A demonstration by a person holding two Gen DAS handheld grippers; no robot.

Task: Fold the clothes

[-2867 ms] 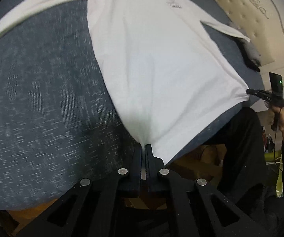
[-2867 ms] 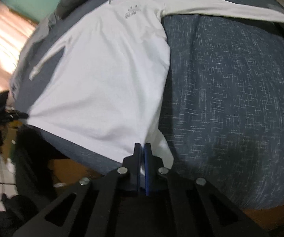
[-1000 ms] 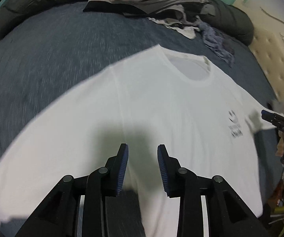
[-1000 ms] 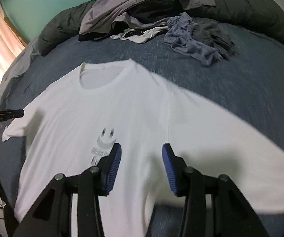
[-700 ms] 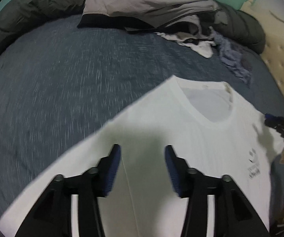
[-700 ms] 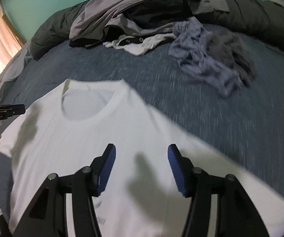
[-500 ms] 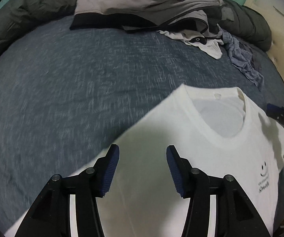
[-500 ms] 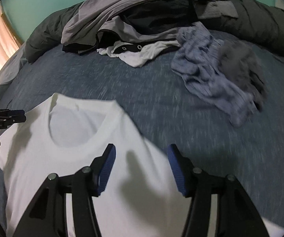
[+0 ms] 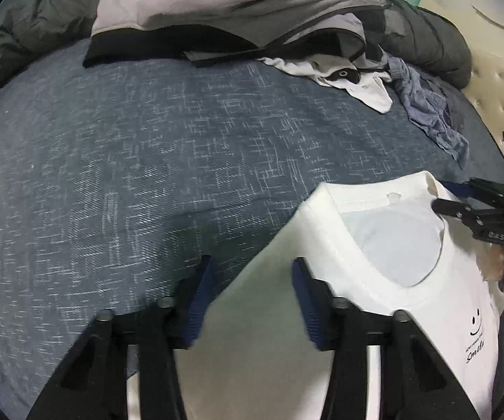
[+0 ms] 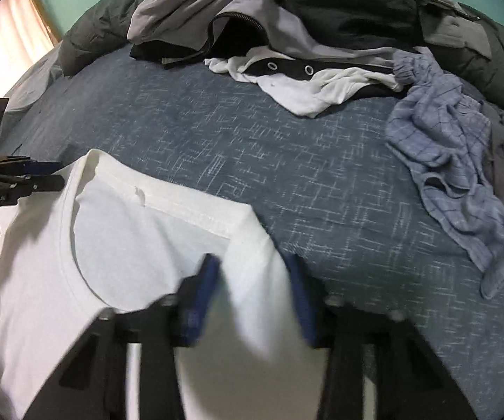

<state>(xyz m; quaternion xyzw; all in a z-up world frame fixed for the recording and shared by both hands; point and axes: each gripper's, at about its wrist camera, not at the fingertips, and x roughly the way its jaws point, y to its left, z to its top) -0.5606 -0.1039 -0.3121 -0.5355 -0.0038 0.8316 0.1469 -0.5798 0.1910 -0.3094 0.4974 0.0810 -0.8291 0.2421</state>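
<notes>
Both grippers — left (image 9: 250,285), right (image 10: 252,281) — closing, unpinched, over smooth white T-shirt (image 9: 374,269) shoulders.

One white T-shirt (image 9: 374,273) flat on one bed (image 9: 146,161) with blue-grey cover. Two grippers: left gripper (image 9: 248,294), right gripper (image 10: 252,287), two blue-padded fingers (image 9: 199,297) each, both closing, shirt shoulder edge between each pair. Far side of bed, loose garments: one grey jacket (image 10: 287,10), one white piece with black eyelet band (image 10: 308,84), one blue checked cloth (image 10: 455,164). One dark quilt (image 9: 31,31) along far edge. One padded headboard (image 9: 497,80).
</notes>
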